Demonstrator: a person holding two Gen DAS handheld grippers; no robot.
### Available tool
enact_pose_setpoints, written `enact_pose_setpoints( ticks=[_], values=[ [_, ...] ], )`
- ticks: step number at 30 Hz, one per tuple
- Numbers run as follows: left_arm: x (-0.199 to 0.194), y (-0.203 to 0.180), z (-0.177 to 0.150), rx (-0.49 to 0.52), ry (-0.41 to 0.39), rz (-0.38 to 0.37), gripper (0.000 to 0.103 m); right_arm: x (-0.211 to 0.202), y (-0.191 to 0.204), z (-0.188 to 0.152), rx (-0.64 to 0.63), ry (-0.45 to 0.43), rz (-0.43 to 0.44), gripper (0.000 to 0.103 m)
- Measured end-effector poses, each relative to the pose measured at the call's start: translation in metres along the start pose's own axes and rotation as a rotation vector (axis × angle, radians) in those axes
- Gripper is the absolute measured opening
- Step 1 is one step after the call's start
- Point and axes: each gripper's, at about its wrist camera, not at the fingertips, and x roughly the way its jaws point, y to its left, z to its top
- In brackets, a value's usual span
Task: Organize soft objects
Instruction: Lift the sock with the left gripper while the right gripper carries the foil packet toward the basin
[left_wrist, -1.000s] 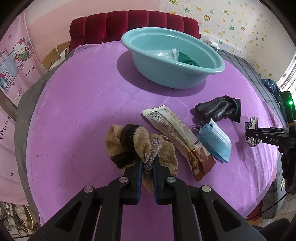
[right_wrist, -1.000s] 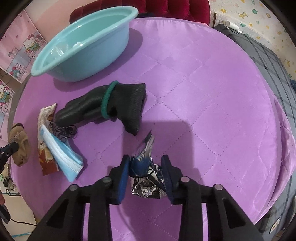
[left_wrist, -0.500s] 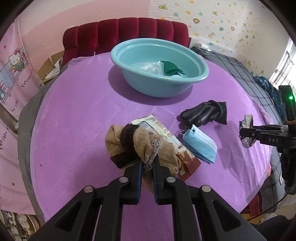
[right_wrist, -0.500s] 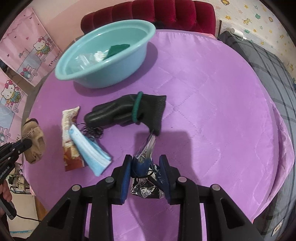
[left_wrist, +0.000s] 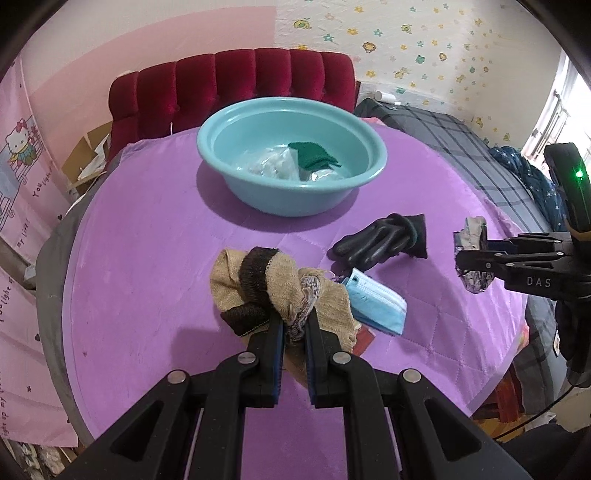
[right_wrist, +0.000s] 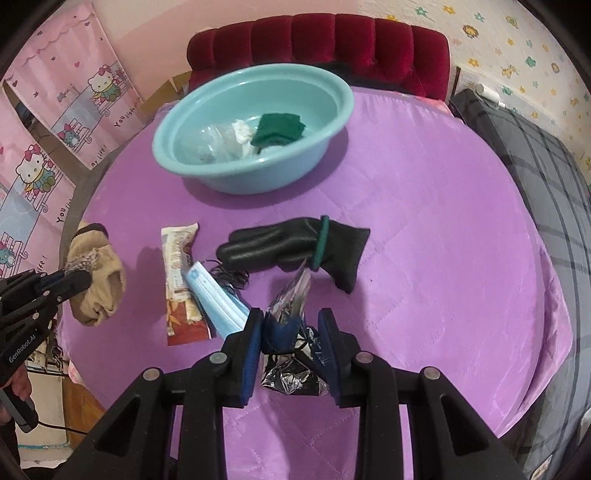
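The tan knit glove (left_wrist: 280, 284), pinched tight in the left gripper (left_wrist: 294, 328), and the crumpled foil wrapper (right_wrist: 291, 332), clamped in the right gripper (right_wrist: 291, 332), have both risen clear of the purple cover (left_wrist: 147, 258) over the last second. That looks like 2 carries beginning toward the blue basin (left_wrist: 291, 206), which holds a green cloth (left_wrist: 314, 157) and plastic. A black glove (right_wrist: 291, 247), mask (right_wrist: 218, 299) and snack packet (right_wrist: 181, 273) lie in front of the basin; a red headboard (left_wrist: 236, 81) and starred wallpaper (left_wrist: 424, 40) stand behind.

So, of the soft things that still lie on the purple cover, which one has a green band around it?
The black glove: a green band circles its cuff. The blue face mask and the snack wrapper beside it have none.
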Motion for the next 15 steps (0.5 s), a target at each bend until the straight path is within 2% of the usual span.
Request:
enact_pose_setpoints(
  ticks=[15],
  values=[
    [-0.009,-0.007,0.04,0.04,-0.037,-0.038,0.01,-0.022,0.032,0.036,-0.049,-0.037,0.021,0.033]
  ],
)
